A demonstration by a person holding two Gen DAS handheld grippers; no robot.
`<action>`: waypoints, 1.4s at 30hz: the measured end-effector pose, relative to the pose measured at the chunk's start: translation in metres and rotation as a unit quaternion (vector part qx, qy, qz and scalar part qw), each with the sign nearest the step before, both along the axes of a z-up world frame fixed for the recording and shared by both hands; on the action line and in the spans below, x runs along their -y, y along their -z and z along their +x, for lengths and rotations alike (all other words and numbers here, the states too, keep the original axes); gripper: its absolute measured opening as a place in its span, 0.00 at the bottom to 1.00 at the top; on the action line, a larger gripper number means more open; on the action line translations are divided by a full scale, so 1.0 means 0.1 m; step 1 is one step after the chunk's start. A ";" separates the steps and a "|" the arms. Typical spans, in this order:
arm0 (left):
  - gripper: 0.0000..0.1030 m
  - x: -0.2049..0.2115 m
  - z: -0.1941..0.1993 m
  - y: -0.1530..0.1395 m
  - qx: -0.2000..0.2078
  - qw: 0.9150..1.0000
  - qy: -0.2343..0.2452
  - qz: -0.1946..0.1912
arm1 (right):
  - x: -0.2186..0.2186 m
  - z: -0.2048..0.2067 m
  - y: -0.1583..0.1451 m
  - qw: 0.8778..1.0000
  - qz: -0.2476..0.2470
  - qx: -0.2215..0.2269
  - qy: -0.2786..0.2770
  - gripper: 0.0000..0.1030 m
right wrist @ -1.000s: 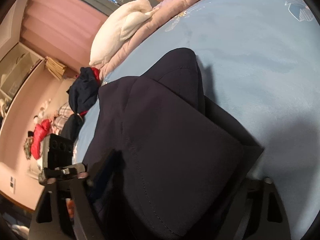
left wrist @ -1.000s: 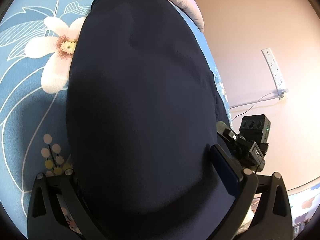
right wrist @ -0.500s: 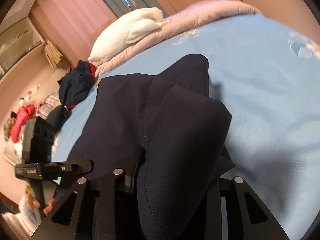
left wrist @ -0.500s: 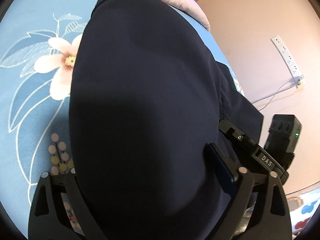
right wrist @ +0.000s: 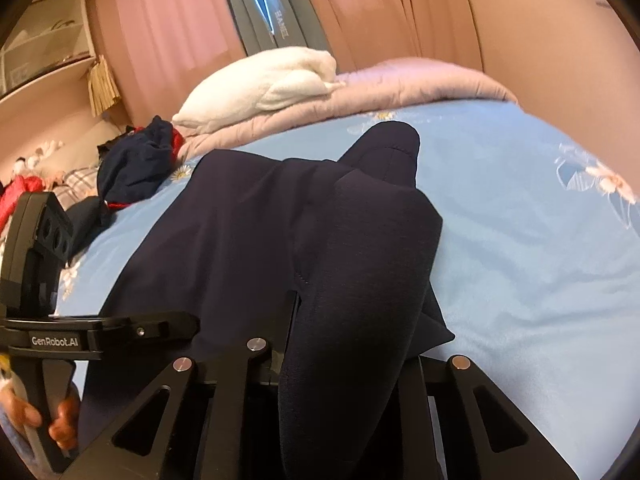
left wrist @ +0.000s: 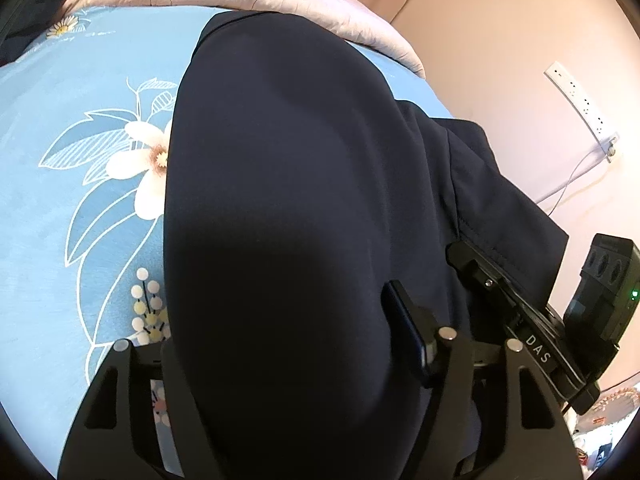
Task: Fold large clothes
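A large dark navy garment [left wrist: 288,208] lies stretched over the blue floral bed sheet [left wrist: 80,208]. My left gripper [left wrist: 280,360] is shut on its near edge, and the cloth drapes over and hides the fingertips. My right gripper [right wrist: 352,340] is shut on the garment's other near corner [right wrist: 360,264], which bunches up between the fingers. The rest of the garment [right wrist: 240,232] spreads away toward the pillows. The right gripper's body [left wrist: 532,344] shows at the right of the left wrist view, and the left gripper's body [right wrist: 36,264] shows at the left of the right wrist view.
A white pillow [right wrist: 264,84] rests on a pink quilt [right wrist: 400,84] at the bed's far end. A heap of dark and red clothes [right wrist: 136,160] lies at the far left. A wall with a power strip [left wrist: 580,100] stands to the right.
Both grippers have pulled back and lowered with the garment held, drawing it flatter along the bed. The views have tilted up, so the pillow and curtains now show.
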State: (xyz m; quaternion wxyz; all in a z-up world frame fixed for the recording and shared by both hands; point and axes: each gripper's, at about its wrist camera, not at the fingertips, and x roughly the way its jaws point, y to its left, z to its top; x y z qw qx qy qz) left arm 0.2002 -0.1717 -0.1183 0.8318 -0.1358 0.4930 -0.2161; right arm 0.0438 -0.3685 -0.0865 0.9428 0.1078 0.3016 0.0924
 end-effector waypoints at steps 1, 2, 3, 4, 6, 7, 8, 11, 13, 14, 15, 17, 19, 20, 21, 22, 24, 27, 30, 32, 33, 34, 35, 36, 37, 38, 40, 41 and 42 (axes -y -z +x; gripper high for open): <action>0.63 0.00 -0.02 -0.01 0.004 1.000 0.000 0.000 | 0.00 -0.02 -0.01 1.000 0.001 0.004 0.001 0.21; 0.62 0.00 -0.04 -0.03 0.008 1.000 0.001 0.001 | -0.01 -0.03 -0.02 1.000 0.002 0.008 0.002 0.21; 0.61 0.02 -0.06 -0.04 0.012 1.000 0.002 0.003 | -0.01 -0.05 -0.03 1.000 0.003 0.011 0.003 0.20; 0.60 0.01 -0.09 -0.05 0.017 1.000 0.002 0.005 | -0.02 -0.06 -0.05 1.000 0.004 0.016 0.004 0.20; 0.58 -0.02 -0.13 -0.07 0.023 1.000 0.002 0.005 | -0.03 -0.09 -0.07 1.000 0.004 0.023 0.004 0.20; 0.58 -0.04 -0.15 -0.06 0.025 1.000 0.002 0.004 | -0.05 -0.11 -0.09 1.000 0.004 0.027 0.004 0.19; 0.57 -0.06 -0.17 -0.08 0.028 1.000 0.002 0.003 | -0.06 -0.14 -0.11 1.000 0.005 0.030 0.004 0.19; 0.55 -0.01 -0.21 -0.12 0.035 0.999 0.001 0.002 | -0.09 -0.17 -0.15 0.999 0.005 0.040 0.001 0.19; 0.55 -0.05 -0.23 -0.12 0.038 0.999 0.000 -0.001 | -0.13 -0.19 -0.21 0.999 0.005 0.047 -0.003 0.19; 0.54 -0.08 -0.24 -0.14 0.041 0.999 -0.001 -0.002 | -0.15 -0.21 -0.22 0.999 0.004 0.050 -0.005 0.19; 0.54 -0.10 -0.24 -0.16 0.045 0.999 -0.001 -0.005 | -0.17 -0.21 -0.24 0.998 0.001 0.055 -0.007 0.19; 0.53 -0.15 -0.26 -0.19 0.052 0.999 -0.004 -0.004 | -0.22 -0.21 -0.27 0.998 -0.002 0.060 -0.010 0.18; 0.52 -0.21 -0.28 -0.22 0.058 0.998 -0.007 -0.005 | -0.27 -0.21 -0.31 0.998 -0.004 0.065 -0.016 0.18; 0.52 -0.24 -0.30 -0.24 0.060 0.998 -0.009 -0.006 | -0.28 -0.22 -0.32 0.998 -0.003 0.067 -0.017 0.18; 0.52 -0.27 -0.31 -0.25 0.061 0.998 -0.011 -0.008 | -0.30 -0.22 -0.34 0.997 -0.002 0.070 -0.021 0.18; 0.52 -0.32 -0.33 -0.27 0.063 0.998 -0.014 -0.009 | -0.31 -0.22 -0.35 0.997 -0.002 0.073 -0.024 0.18; 0.51 -0.37 -0.43 -0.30 0.067 0.998 -0.017 -0.009 | -0.35 -0.22 -0.38 0.997 -0.001 0.078 -0.028 0.18; 0.51 -0.49 -0.49 -0.35 0.077 0.997 -0.023 -0.004 | -0.41 -0.20 -0.42 0.996 0.000 0.084 -0.036 0.18; 0.51 -0.60 -0.52 -0.39 0.085 0.996 -0.031 -0.001 | -0.50 -0.15 -0.46 0.995 0.001 0.089 -0.045 0.18; 0.51 -0.70 -0.52 -0.40 0.087 0.995 -0.039 -0.001 | -0.56 -0.13 -0.47 0.995 0.000 0.091 -0.051 0.18; 0.51 -0.72 -0.53 -0.39 0.088 0.995 -0.042 0.000 | -0.60 -0.11 -0.48 0.994 -0.001 0.091 -0.055 0.18; 0.51 -0.75 -0.53 -0.38 0.088 0.995 -0.046 -0.001 | -0.64 -0.09 -0.48 0.994 -0.002 0.091 -0.060 0.18; 0.51 -0.81 -0.53 -0.38 0.088 0.995 -0.051 -0.002 | -0.68 -0.07 -0.48 0.994 -0.004 0.092 -0.063 0.18; 0.51 -0.81 -0.55 -0.38 0.089 0.995 -0.053 -0.002 | -0.72 -0.06 -0.48 0.994 -0.005 0.092 -0.066 0.18; 0.51 -0.85 -0.56 -0.37 0.089 0.994 -0.057 -0.002 | -0.76 -0.05 -0.49 0.993 -0.006 0.092 -0.070 0.18; 0.51 -0.85 -0.59 -0.35 0.090 0.994 -0.060 -0.002 | -0.78 -0.05 -0.49 0.993 -0.007 0.092 -0.073 0.18; 0.51 -0.94 -0.62 -0.33 0.091 0.994 -0.067 -0.003 | -0.85 -0.02 -0.50 0.992 -0.009 0.092 -0.080 0.18; 0.51 -0.97 -0.64 -0.32 0.091 0.993 -0.070 -0.003 | -0.89 0.01 -0.50 0.992 -0.009 0.092 -0.083 0.18; 0.51 -1.00 -0.66 -0.31 0.091 0.993 -0.073 -0.004 | -0.92 0.03 -0.50 0.992 -0.010 0.091 -0.087 0.18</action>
